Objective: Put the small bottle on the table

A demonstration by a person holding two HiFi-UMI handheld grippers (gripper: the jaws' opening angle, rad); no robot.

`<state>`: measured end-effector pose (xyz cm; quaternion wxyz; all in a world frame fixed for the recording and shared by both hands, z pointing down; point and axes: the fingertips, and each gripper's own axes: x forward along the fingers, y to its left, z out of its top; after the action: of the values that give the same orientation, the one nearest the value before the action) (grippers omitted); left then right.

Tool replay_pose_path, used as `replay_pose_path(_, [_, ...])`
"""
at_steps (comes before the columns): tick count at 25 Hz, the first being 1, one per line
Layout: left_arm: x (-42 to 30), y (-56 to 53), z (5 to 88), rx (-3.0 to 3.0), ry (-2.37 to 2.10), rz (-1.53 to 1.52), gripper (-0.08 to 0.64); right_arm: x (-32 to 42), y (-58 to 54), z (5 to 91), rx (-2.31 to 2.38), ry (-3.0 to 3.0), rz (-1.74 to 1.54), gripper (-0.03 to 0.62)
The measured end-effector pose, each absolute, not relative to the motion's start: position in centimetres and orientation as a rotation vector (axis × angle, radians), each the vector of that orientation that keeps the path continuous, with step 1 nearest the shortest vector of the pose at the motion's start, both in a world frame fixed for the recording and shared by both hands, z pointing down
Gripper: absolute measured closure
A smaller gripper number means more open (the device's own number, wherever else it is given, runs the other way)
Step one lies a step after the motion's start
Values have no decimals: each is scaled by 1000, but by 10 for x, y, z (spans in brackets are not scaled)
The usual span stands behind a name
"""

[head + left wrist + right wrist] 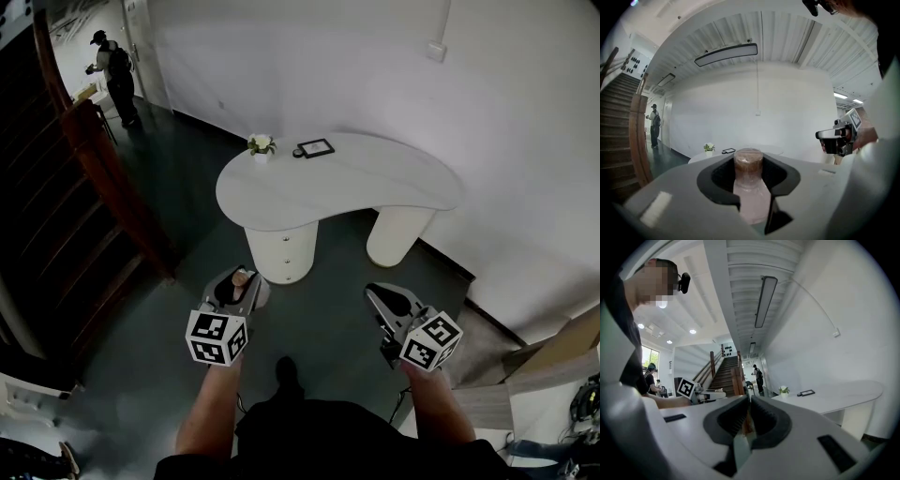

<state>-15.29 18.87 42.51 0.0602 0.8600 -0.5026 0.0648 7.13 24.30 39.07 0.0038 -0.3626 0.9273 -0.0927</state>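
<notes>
The small bottle (240, 278), pale pink with a brown cap, stands upright between the jaws of my left gripper (234, 284), which is shut on it. In the left gripper view the bottle (749, 180) fills the gap between the dark pads. My right gripper (382, 300) is held at the same height to the right, shut with nothing in it; its jaws (747, 412) meet. Both are held over the dark floor, short of the white curved table (375, 187), which also shows ahead in the gripper views (776, 149) (834, 397).
A small potted plant (261, 144) and a dark framed tablet (316, 148) sit at the table's far left end. A wooden staircase (89, 178) rises on the left. A person (115, 73) stands far back. Cardboard boxes (562, 356) lie at the right.
</notes>
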Motion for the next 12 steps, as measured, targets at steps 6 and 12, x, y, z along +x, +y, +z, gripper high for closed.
replay_pose_path(6, [-168, 124, 437, 2612, -1477, 203, 419, 49, 182, 404, -1160, 2922, -327, 580])
replay_pose_path(12, [-181, 73, 445, 2640, -1436, 223, 419, 27, 130, 409, -1195, 2915, -354, 580])
